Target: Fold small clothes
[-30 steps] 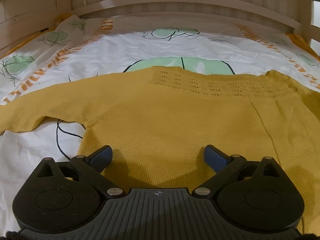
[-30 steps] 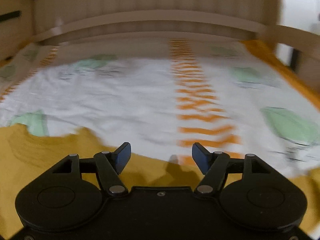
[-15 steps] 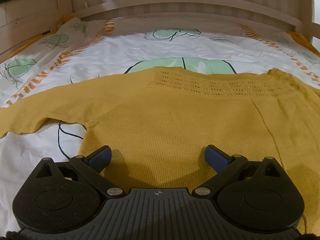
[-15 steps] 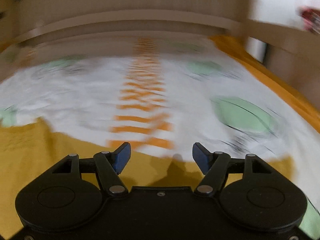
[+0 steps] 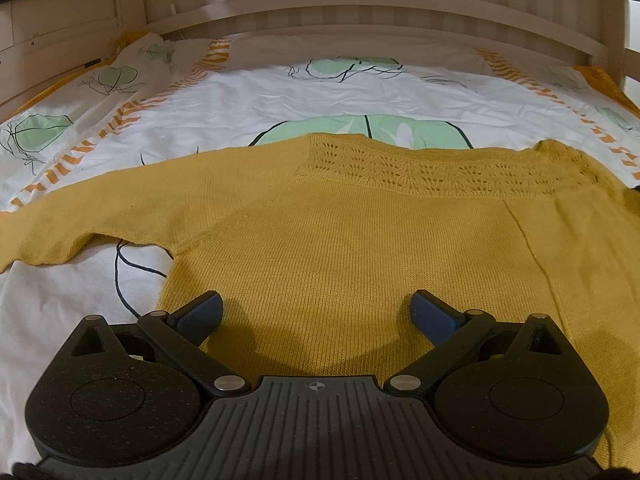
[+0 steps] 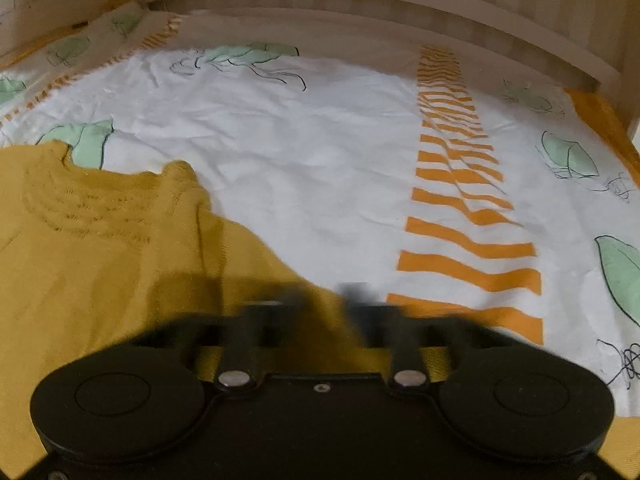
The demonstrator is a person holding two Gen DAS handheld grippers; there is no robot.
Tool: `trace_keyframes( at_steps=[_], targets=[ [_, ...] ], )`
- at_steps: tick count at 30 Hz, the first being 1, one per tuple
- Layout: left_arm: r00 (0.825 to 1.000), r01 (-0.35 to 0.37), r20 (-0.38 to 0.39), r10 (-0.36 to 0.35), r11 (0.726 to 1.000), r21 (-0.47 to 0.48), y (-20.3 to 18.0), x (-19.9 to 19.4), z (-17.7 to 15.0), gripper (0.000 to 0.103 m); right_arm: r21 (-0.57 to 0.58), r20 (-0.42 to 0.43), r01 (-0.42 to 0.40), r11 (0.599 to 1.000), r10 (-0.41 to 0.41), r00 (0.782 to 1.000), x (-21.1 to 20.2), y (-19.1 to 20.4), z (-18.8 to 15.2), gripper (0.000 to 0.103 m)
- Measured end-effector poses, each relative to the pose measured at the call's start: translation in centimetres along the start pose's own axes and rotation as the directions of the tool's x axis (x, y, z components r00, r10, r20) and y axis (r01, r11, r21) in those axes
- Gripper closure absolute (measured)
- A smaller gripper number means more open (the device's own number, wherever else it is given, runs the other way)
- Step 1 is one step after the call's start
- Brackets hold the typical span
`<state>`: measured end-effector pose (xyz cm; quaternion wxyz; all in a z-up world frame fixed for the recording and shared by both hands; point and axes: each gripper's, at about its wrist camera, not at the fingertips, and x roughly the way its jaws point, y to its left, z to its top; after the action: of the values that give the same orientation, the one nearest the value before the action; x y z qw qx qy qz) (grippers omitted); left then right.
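A mustard-yellow knit sweater (image 5: pixel 340 240) lies flat on the bed, lacy yoke away from me, and its left sleeve (image 5: pixel 80 216) stretches out to the left. My left gripper (image 5: pixel 318 312) hovers open over the sweater's near hem, blue pads wide apart and holding nothing. In the right wrist view the sweater (image 6: pixel 100 260) fills the left side. My right gripper (image 6: pixel 326 300) sits low at the sweater's right edge. Its jaws are closing, and the blurred fingers are almost together with yellow fabric between them.
The bed is covered by a white sheet (image 6: pixel 320 160) printed with green leaves and an orange striped band (image 6: pixel 460 200). A pale wooden bed rail (image 5: pixel 360 4) runs along the far side and curves round both ends.
My right gripper dropped and swung toward the sweater's right edge, and its jaws went from wide apart to nearly together. The left gripper and the sweater stayed put.
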<state>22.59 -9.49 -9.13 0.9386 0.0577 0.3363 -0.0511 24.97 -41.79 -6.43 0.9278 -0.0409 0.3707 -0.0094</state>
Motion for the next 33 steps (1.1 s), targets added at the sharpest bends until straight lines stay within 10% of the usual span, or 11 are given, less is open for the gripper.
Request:
trace_keyframes(
  at_steps=[9,11,13,16,27,30,33],
  targets=[
    [1.0,-0.002,0.001,0.002,1.0,0.002,0.0,0.0,0.0,0.0,0.142,-0.013,0.199,0.97,-0.199,0.98,-0.9,-2.9,-0.6,0.093],
    [1.0,-0.003,0.001,0.003,1.0,0.003,0.0,0.0,0.0,0.0,0.221,0.032,0.106,0.97,-0.116,0.993,-1.8,-3.8,-0.9,0.081],
    [1.0,-0.003,0.001,0.003,1.0,0.002,0.0,0.0,0.0,0.0,0.307,0.076,0.079,0.949,-0.107,0.991,-3.2,-5.0,-1.4,0.04],
    [1.0,-0.003,0.001,0.003,1.0,0.002,0.0,0.0,0.0,0.0,0.349,0.076,0.163,0.923,-0.201,0.977,-4.9,-7.1,-2.0,0.035],
    [1.0,-0.01,0.002,0.01,1.0,0.008,-0.1,0.0,0.0,0.0,0.286,-0.184,0.557,0.78,-0.526,0.831,-7.4,-13.8,-6.5,0.029],
    [1.0,-0.01,0.003,0.01,1.0,0.008,-0.1,0.0,0.0,0.0,0.321,-0.21,0.558,0.765,-0.517,0.83,-7.9,-14.9,-7.7,0.036],
    [1.0,-0.01,0.003,0.01,1.0,0.008,-0.1,0.0,0.0,0.0,0.391,-0.215,0.542,0.744,-0.499,0.84,-9.7,-16.2,-8.2,0.096]
  ],
)
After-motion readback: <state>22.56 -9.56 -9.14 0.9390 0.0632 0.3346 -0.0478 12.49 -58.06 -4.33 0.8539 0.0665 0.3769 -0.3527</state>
